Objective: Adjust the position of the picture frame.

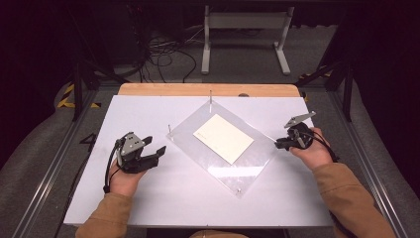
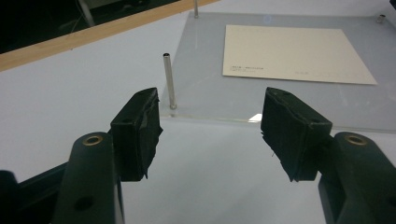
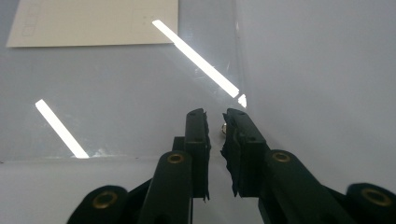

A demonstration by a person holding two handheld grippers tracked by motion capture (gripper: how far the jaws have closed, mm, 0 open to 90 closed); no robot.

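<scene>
A clear acrylic plate (image 1: 198,146) lies turned at an angle in the middle of the white table, with a cream sheet of paper (image 1: 223,138) on it. Thin metal posts stand at its corners; one (image 2: 169,81) rises just beyond my left gripper (image 1: 157,154), which is open and empty (image 2: 210,107), left of the plate. My right gripper (image 1: 278,144) sits at the plate's right corner. Its jaws (image 3: 215,116) stand a narrow gap apart, and a short metal stud (image 3: 223,127) shows between the tips, close to one pad. The paper (image 3: 93,23) lies farther off.
The white table top (image 1: 148,198) extends around the plate. A wooden strip (image 1: 208,89) runs along the table's far edge. Beyond it on the floor are a white stand (image 1: 245,22) and loose cables (image 1: 168,54). Metal rails flank the table.
</scene>
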